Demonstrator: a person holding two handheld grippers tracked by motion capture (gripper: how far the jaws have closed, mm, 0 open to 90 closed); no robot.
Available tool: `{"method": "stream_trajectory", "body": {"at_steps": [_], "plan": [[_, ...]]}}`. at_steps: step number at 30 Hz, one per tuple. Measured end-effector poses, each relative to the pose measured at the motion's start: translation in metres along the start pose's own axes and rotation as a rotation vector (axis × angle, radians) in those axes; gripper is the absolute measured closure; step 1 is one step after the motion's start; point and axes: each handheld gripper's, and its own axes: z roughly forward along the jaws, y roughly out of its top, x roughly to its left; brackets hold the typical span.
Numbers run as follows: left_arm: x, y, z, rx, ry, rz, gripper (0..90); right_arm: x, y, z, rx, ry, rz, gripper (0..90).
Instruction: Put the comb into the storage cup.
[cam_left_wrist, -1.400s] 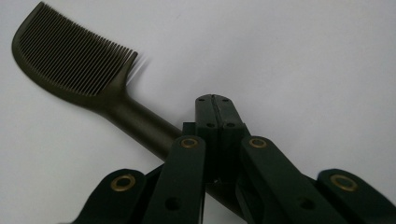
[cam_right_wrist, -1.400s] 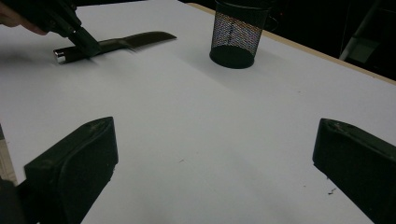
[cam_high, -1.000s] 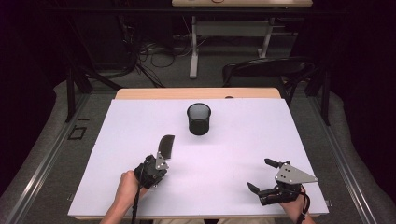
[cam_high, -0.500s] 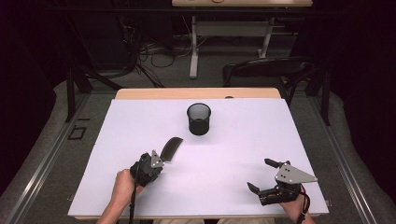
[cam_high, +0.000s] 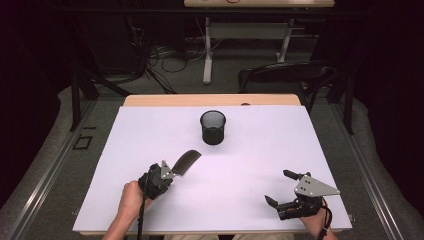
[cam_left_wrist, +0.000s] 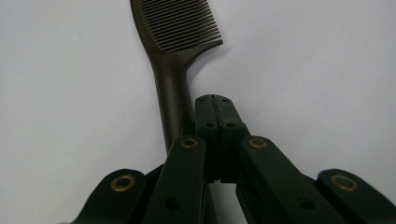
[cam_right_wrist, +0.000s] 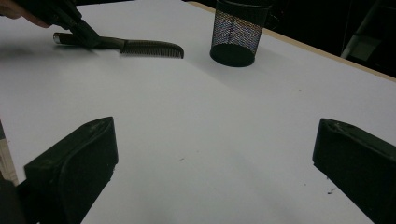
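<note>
Pinching a dark, stiff, light-looking plastic comb by its narrow handle with the left gripper, right gripper resting spread apart, near a black mesh cup.

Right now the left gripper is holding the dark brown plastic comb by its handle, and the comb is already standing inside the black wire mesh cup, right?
Not quite. The left gripper does hold the dark brown plastic comb by its handle, but the comb is not in the black wire mesh cup. The high view shows it out over the white table, short of the cup.
</note>
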Motion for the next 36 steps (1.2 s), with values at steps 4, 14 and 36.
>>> {"method": "stream_trajectory", "body": {"at_steps": [4, 14, 36], "plan": [[-0.004, 0.002, -0.006, -0.029, -0.015, -0.001, 89.3, 0.0, 0.0, 0.0, 0.001, 0.003, 0.0, 0.0], [-0.002, 0.008, -0.02, -0.073, -0.028, -0.042, 55.8, -0.001, 0.0, 0.001, 0.006, 0.004, 0.001, 0.0], [0.02, 0.019, -0.025, -0.016, -0.005, -0.121, 4.9, 0.0, 0.0, 0.001, 0.012, 0.008, 0.007, 0.0]]}}
